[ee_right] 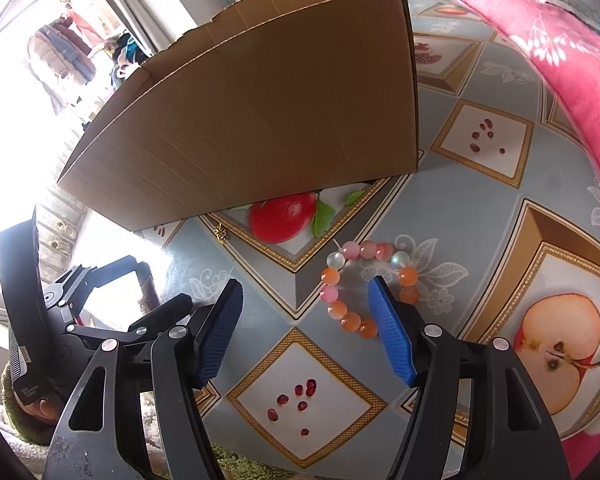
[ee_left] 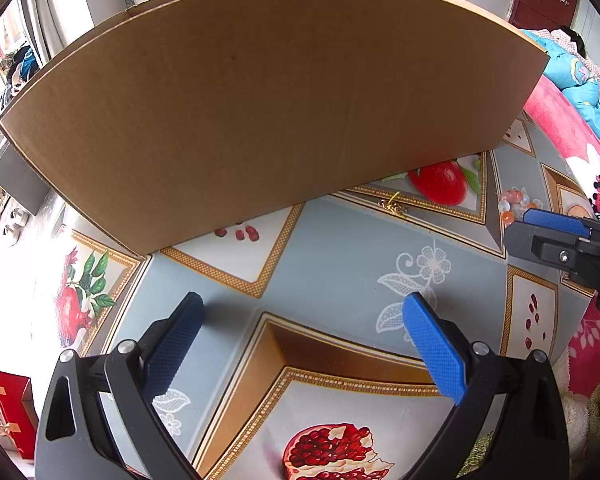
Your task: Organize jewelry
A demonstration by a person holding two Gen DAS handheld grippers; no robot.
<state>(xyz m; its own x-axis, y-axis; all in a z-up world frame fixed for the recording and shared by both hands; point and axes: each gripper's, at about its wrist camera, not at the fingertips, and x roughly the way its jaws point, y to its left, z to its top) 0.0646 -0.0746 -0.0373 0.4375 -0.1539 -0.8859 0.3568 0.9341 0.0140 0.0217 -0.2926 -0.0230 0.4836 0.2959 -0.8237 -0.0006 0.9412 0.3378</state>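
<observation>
A bead bracelet (ee_right: 360, 284) of pink, orange and clear beads lies on the patterned tablecloth, just ahead of my right gripper (ee_right: 306, 286); the right blue finger (ee_right: 392, 336) hides part of it. It also shows in the left wrist view (ee_left: 514, 202). A small gold chain piece (ee_left: 392, 206) lies at the foot of the cardboard box (ee_left: 260, 108); it shows in the right wrist view (ee_right: 221, 233). My left gripper (ee_left: 304, 304) is open and empty over the cloth. My right gripper is open and empty.
The open-topped cardboard box (ee_right: 260, 112) stands at the back of the table. A pink flowered blanket (ee_right: 540, 52) borders the table on the right. The tablecloth (ee_left: 332, 256) carries printed fruit. The right gripper (ee_left: 556, 236) shows at the left wrist view's right edge.
</observation>
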